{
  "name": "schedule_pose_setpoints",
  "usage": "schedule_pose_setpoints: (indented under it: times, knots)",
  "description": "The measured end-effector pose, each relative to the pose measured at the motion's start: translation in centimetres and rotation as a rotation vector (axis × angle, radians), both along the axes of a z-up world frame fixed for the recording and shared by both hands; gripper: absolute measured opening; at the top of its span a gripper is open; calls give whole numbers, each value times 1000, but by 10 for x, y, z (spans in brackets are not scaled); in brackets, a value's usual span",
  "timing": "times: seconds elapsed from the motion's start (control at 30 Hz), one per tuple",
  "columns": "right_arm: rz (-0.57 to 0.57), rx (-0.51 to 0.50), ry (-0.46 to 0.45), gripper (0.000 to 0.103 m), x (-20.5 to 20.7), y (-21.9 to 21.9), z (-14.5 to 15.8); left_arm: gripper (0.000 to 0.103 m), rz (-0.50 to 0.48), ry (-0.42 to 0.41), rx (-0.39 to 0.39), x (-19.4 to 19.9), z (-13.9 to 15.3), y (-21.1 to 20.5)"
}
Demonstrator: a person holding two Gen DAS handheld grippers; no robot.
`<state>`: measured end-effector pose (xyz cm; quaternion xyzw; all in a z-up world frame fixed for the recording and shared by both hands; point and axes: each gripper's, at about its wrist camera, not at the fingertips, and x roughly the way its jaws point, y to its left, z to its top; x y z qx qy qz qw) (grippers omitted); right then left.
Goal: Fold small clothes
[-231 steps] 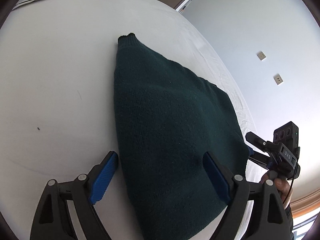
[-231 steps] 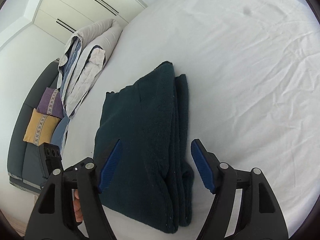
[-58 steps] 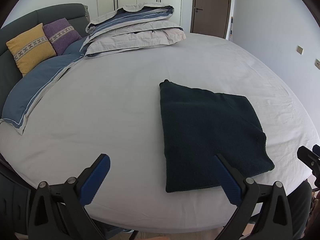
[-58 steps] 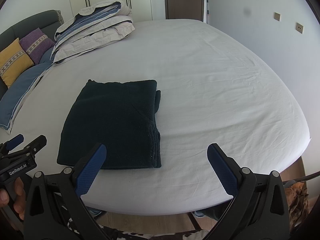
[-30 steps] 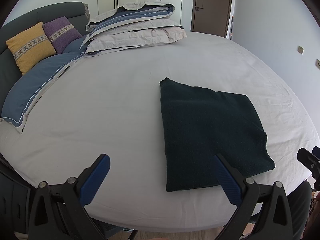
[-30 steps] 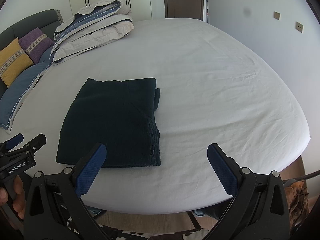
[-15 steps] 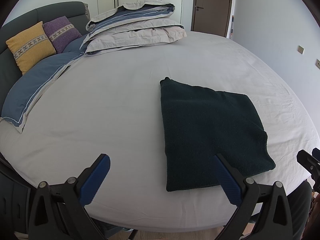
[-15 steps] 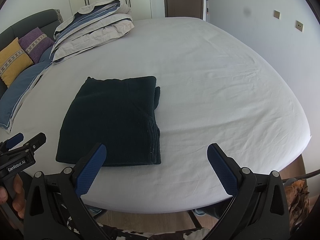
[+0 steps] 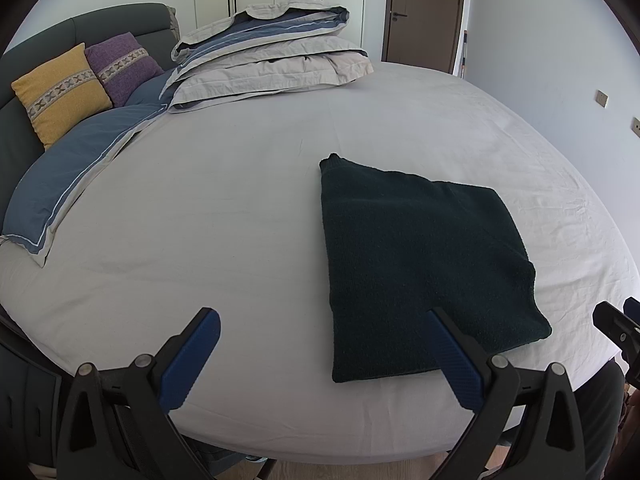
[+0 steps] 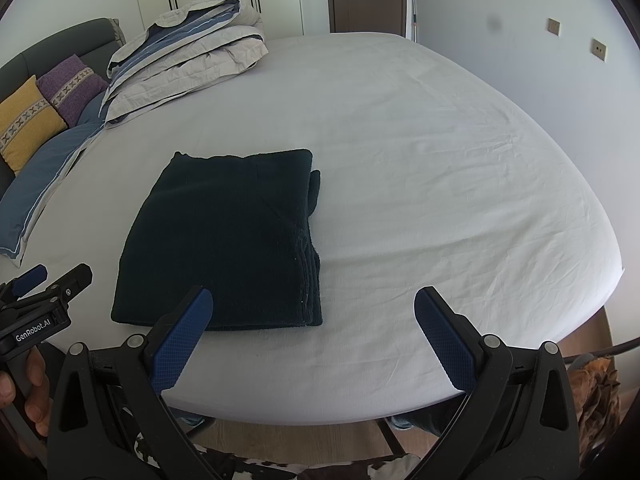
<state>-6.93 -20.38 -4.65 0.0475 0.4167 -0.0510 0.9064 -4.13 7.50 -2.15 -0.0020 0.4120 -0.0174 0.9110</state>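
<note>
A dark green knitted garment [image 9: 416,264] lies folded into a flat rectangle on the white bed sheet [image 9: 224,216]; it also shows in the right wrist view [image 10: 224,240]. My left gripper [image 9: 320,354] is open and empty, held back over the near edge of the bed, left of the garment's front edge. My right gripper [image 10: 312,334] is open and empty, held back at the bed's near edge, right of the garment. The left gripper [image 10: 44,280] also shows at the left of the right wrist view, and part of the right gripper [image 9: 618,326] at the right of the left wrist view.
A folded grey and blue duvet [image 9: 272,60] lies at the far side of the bed. A yellow cushion [image 9: 60,92] and a purple cushion [image 9: 120,66] lean on a dark headboard at the far left. A blue pillow [image 9: 72,168] lies beside them. A wall stands to the right.
Since 7.7 s ago both grippers pulled back from the folded garment to the bed's near edge. Over the last second almost nothing has moved.
</note>
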Motion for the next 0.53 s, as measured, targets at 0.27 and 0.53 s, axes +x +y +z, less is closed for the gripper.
schedule_pose_setpoints:
  times: [0.27, 0.53]
  knots:
    - [1, 2, 3, 103, -1, 0, -2, 103, 0, 1, 0, 0, -1, 0]
    - [1, 3, 3, 103, 0, 0, -2, 103, 1, -1, -5, -2, -2, 0]
